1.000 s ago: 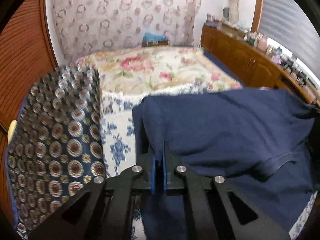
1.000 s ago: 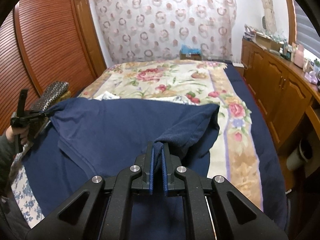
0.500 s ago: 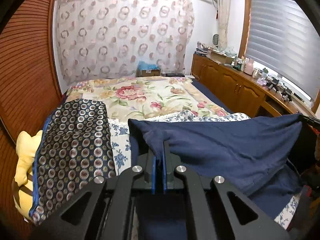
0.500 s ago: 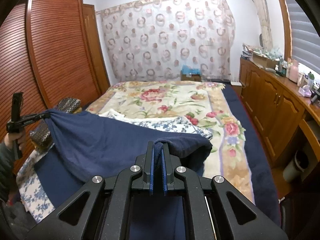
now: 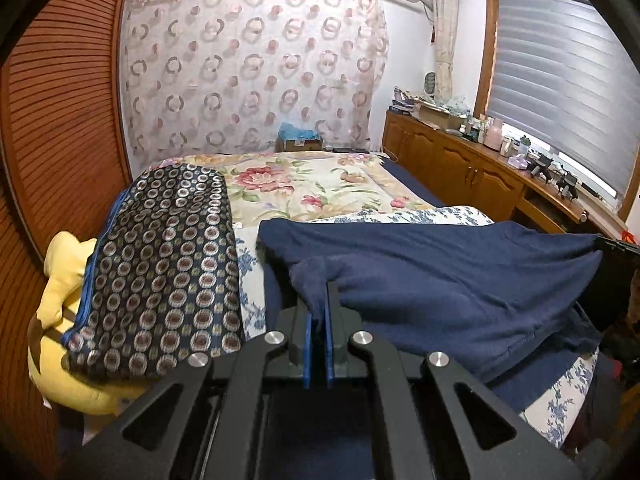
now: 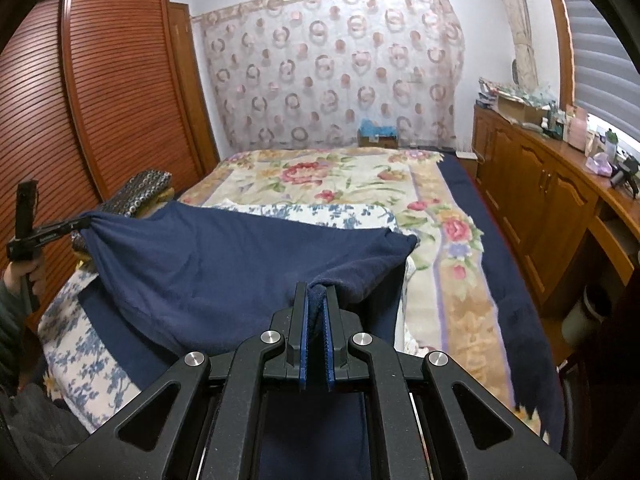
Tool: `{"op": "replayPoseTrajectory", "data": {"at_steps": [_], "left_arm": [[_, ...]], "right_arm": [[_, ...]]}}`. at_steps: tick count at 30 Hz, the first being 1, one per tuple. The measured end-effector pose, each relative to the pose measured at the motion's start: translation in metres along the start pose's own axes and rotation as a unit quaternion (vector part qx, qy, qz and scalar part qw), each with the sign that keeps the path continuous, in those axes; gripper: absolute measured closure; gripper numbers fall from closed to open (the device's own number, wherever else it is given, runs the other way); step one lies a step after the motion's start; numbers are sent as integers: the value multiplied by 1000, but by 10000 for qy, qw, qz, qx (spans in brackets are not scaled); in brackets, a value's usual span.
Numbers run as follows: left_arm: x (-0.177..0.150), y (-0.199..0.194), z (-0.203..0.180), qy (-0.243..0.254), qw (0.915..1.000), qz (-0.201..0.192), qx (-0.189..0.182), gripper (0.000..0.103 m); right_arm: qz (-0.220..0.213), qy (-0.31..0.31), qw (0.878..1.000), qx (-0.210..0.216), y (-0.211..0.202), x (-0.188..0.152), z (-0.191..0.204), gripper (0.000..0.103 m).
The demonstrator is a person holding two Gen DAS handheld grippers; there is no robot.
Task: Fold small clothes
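- The left gripper [image 5: 316, 312] has its fingers clenched on one corner of the navy garment [image 5: 440, 280], and the cloth bunches up just between the blue pads.
- The right gripper [image 6: 314, 308] is also clenched on the opposite corner of the same garment [image 6: 224, 264], so the cloth hangs stretched between both hands.
- Compared with a second ago, both grippers have come up and back toward the person; the garment, which then lay mostly spread on the bed [image 6: 360, 184], is now lifted like a hammock above the blue-flowered sheet [image 6: 320, 212].
- More of the room is seen now, the curtain and the window blind, because both cameras point less steeply down.
- In the right view the left hand [image 6: 24, 272] appears at the far left, holding its gripper beside the patterned cushion [image 5: 168, 264].
- I judge that the lift prepares a fold: the raised edge must next be carried over the lower part, which still trails on the bed.
- The risk is that the cloth sags unevenly in the middle.
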State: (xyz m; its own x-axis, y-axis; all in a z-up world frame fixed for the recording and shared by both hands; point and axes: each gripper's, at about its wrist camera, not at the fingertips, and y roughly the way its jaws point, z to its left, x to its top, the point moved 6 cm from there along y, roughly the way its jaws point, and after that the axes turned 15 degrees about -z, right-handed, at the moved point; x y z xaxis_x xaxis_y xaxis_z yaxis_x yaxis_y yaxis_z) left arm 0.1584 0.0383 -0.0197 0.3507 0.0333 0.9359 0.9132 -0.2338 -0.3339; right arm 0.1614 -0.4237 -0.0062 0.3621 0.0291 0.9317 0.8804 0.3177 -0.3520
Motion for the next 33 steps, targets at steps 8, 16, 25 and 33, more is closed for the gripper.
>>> {"op": "replayPoseTrajectory", "data": {"at_steps": [8,16,25,33], "left_arm": [[-24,-18,-1,-18,9998,169,77,100],[-55,-20,1,-22,9988,446,217,99],[-69,-30,6,-51,9981,573,204,91],[-72,-36,9,-62,9983,522,237,68]], "right_arm": [[144,-25,9999,-14,-24,-22,5,99],[678,-30,9976,-140,-21,-72,6,99],[670,-151,9963,-522,-25,-68,-6,86],[323,-342,9975,-533,-11,-51,9,75]]}}
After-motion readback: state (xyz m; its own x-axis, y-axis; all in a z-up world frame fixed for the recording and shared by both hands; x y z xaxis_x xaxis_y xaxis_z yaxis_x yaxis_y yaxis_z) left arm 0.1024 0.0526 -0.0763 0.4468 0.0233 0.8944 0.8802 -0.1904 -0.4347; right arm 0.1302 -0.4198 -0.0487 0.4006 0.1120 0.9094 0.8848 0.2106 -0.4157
